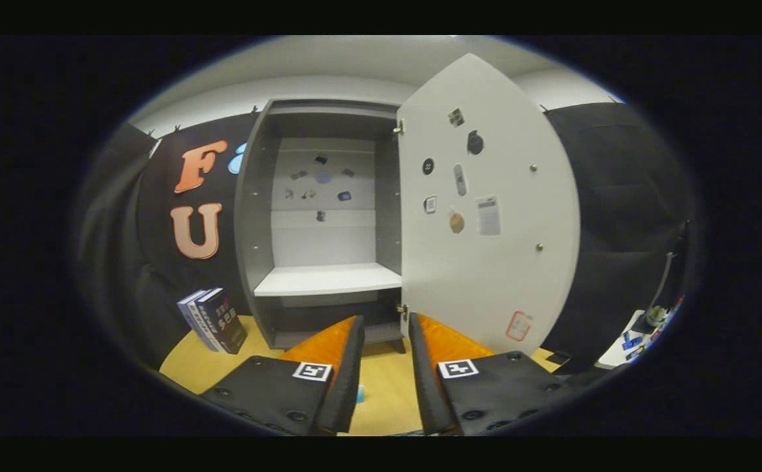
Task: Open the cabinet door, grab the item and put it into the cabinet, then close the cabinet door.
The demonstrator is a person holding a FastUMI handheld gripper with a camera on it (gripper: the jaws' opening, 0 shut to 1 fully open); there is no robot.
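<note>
A grey cabinet (253, 216) stands ahead of me on a wooden table (381, 387). Its white door (489, 210) is swung wide open to the right, with stickers and small items on its inner face. Inside, a white shelf (328, 278) lies bare, and small stickers dot the back panel. Two dark books (213, 320) stand upright on the table left of the cabinet. My gripper (386, 328) hovers in front of the cabinet's base, its fingers a narrow gap apart with nothing between them.
Black cloth walls close in on both sides. A white stand with small coloured items (643, 331) sits at the far right, beyond the open door. A small blue thing (360, 393) lies on the table just beside the left finger.
</note>
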